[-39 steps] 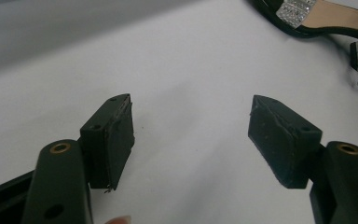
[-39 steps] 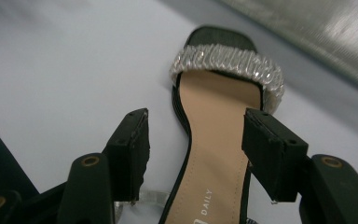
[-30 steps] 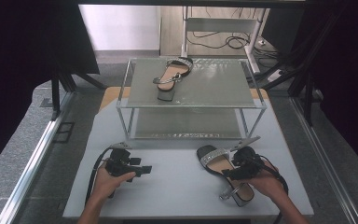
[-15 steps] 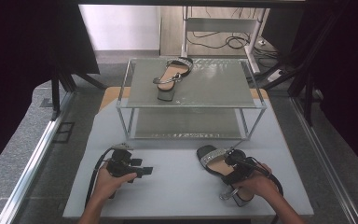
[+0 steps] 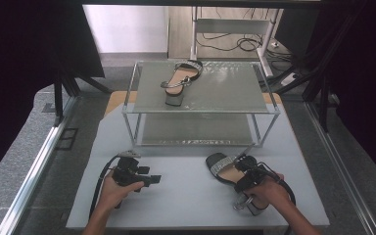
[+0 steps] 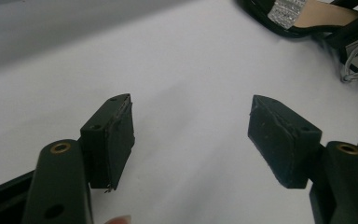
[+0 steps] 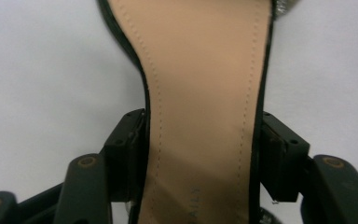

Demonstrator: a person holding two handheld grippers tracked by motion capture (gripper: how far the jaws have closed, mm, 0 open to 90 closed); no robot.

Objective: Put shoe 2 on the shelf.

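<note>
A black heeled sandal [image 5: 221,166] with a tan insole [image 7: 205,84] and a glittery toe strap lies on the white table [image 5: 186,200] at the front right. My right gripper [image 5: 246,177] sits down over its middle. Its jaws have just been closing, and the two pads [image 7: 130,144] press on either side of the sole at the waist. My left gripper [image 5: 154,180] rests at the front left, pointing right toward the sandal. Its jaws [image 6: 191,135] stand open over bare table with nothing between them. A matching sandal [image 5: 178,81] lies on the top shelf of the rack [image 5: 200,111].
The two-tier metal rack with glass shelves stands at the middle back of the table; its lower shelf [image 5: 196,129] is bare. Black cables trail from both grippers. Dark frame posts and curtains flank the table, and cables lie on the floor behind.
My right hand has sunk a little onto the sandal and its jaws have come in against the sole's sides. The left hand has kept still.
</note>
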